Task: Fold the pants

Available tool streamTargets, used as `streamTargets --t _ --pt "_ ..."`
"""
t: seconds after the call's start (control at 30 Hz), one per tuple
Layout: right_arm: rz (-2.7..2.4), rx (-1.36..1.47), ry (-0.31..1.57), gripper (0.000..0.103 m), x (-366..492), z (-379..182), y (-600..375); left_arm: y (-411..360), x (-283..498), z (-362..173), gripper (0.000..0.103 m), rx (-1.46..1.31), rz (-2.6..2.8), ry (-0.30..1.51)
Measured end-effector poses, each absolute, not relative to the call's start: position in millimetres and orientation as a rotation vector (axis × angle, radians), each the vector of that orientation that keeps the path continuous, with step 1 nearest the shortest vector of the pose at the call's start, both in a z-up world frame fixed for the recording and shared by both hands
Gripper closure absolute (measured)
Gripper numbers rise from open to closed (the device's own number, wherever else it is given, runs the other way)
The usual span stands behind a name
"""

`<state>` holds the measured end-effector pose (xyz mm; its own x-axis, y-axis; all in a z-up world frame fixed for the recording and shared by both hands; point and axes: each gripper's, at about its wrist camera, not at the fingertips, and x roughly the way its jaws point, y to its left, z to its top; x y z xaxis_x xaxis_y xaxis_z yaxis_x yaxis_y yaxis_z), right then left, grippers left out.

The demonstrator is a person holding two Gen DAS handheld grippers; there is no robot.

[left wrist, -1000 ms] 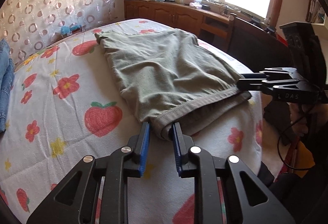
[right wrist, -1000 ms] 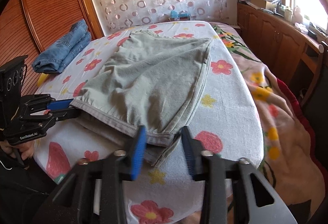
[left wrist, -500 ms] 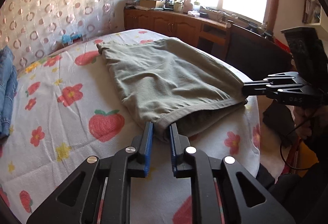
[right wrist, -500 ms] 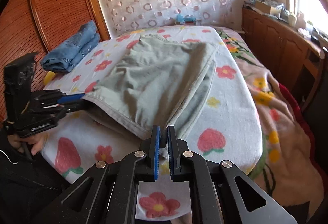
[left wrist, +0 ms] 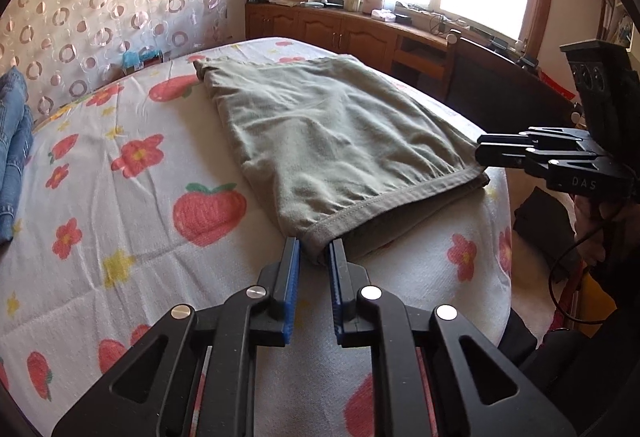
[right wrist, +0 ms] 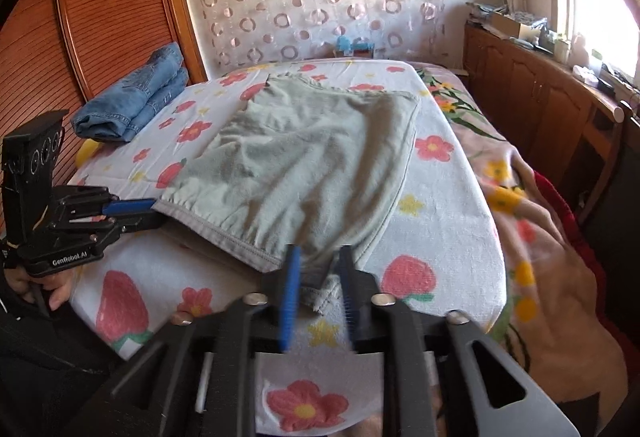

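Grey-green pants (left wrist: 328, 141) lie folded lengthwise on the flowered bed sheet (left wrist: 120, 205), waistband toward me. My left gripper (left wrist: 314, 251) stands open around the waistband's left corner, its blue pads apart on either side of the cloth. My right gripper (right wrist: 318, 267) is open around the waistband's right corner, motion-blurred. Each gripper also shows in the other's view: the right one (left wrist: 486, 151) at the far corner, the left one (right wrist: 148, 209) at the near left corner. The pants show in the right wrist view (right wrist: 312, 165) too.
Folded blue jeans (right wrist: 136, 101) lie at the bed's far left by the wooden wardrobe (right wrist: 80, 37). A wooden cabinet (left wrist: 352, 33) with clutter runs under the window. A pink blanket (right wrist: 540, 237) hangs off the bed's right side.
Both grippers had shut on the waistband corners half a second ago; now both have opened and the waistband lies back on the bed.
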<state>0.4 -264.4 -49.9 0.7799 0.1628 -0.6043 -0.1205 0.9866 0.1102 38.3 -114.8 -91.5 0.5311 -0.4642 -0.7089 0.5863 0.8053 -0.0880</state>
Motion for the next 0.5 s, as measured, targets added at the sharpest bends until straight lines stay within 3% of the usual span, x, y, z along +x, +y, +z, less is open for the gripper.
streamTargets --t 0.5 --pt "0.108 0.104 0.699 0.072 8.5 -64.6 -267.3 -113.4 38.3 -92.6 0.087 0.145 -0.629 0.794"
